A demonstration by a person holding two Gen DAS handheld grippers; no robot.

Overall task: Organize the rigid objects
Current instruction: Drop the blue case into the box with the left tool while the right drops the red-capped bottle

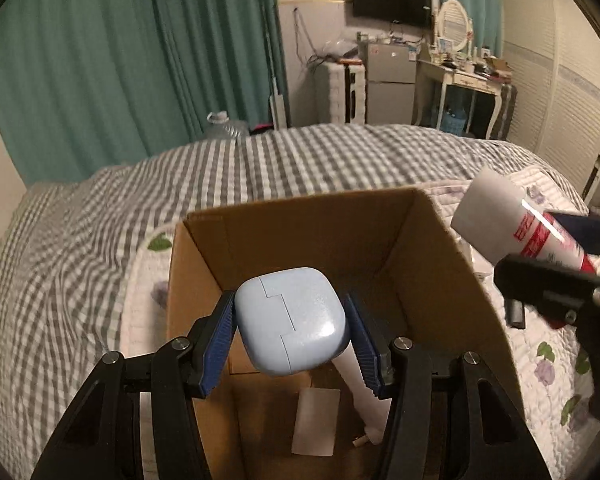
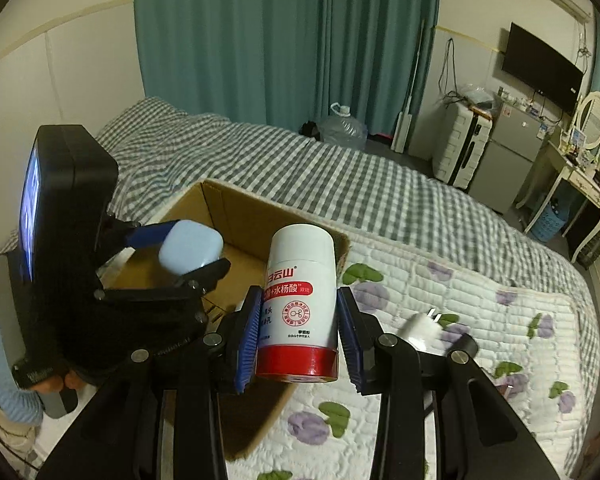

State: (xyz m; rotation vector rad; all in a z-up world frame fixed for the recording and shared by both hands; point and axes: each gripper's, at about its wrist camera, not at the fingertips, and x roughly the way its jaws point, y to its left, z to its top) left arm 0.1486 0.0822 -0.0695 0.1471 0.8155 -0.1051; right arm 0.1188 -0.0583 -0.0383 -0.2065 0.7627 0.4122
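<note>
Over the open cardboard box (image 1: 452, 248), the left gripper (image 1: 292, 332) pinches a pale blue, rounded case (image 1: 290, 320) with a stepped seam. Just right of the box, the right gripper (image 2: 298, 332) pinches a white bottle (image 2: 300, 304) with a red base band and red label; its print is partly hidden by the pads. Items on the box floor are hard to make out.
</note>
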